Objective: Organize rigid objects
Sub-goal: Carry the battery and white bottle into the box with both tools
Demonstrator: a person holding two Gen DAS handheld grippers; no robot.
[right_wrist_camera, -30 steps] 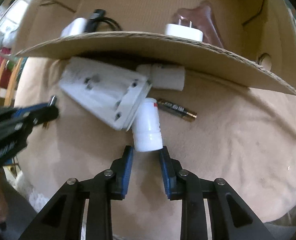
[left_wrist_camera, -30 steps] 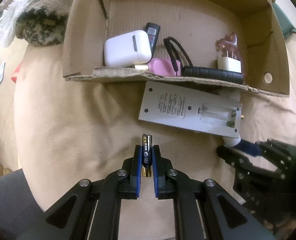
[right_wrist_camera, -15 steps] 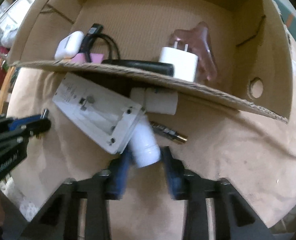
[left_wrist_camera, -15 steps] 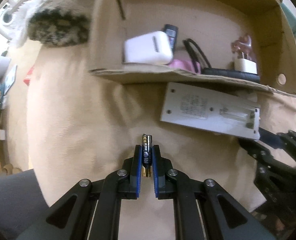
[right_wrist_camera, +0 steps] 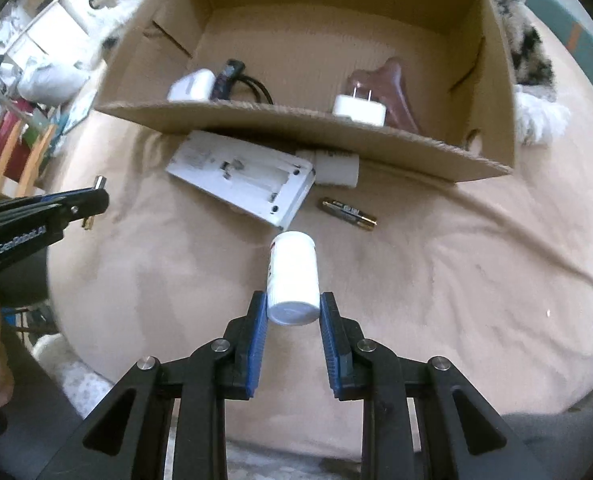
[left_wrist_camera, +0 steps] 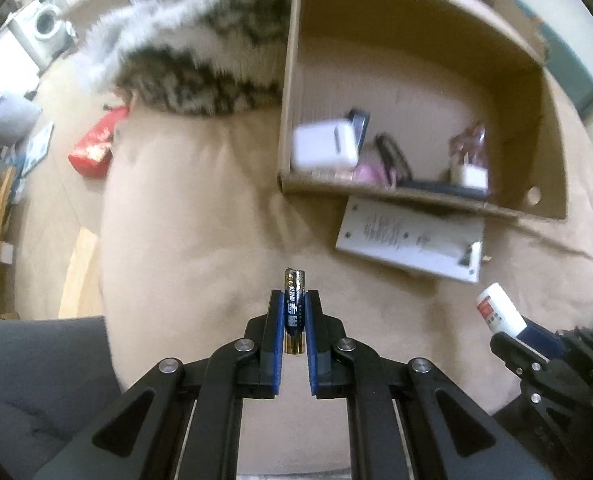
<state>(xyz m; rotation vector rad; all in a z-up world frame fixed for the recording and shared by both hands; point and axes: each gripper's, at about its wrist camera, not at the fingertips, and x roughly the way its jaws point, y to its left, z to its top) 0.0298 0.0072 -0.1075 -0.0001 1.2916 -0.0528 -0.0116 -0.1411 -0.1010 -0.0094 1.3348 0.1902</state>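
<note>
Left gripper (left_wrist_camera: pixel 294 322) clamped on a dark battery (left_wrist_camera: pixel 294 312), upright between the blue pads, gold end low, tip poking above the fingertips. Right gripper (right_wrist_camera: pixel 292 312) pinched on a white bottle (right_wrist_camera: pixel 294 280), cap end wedged between the pads, body jutting forward over the beige cloth (right_wrist_camera: pixel 456 280). Beyond, on the cloth: white remote (right_wrist_camera: pixel 244 176) lying back up against the cardboard box (right_wrist_camera: pixel 296 128), second battery (right_wrist_camera: pixel 348 214) just beside it.
</note>
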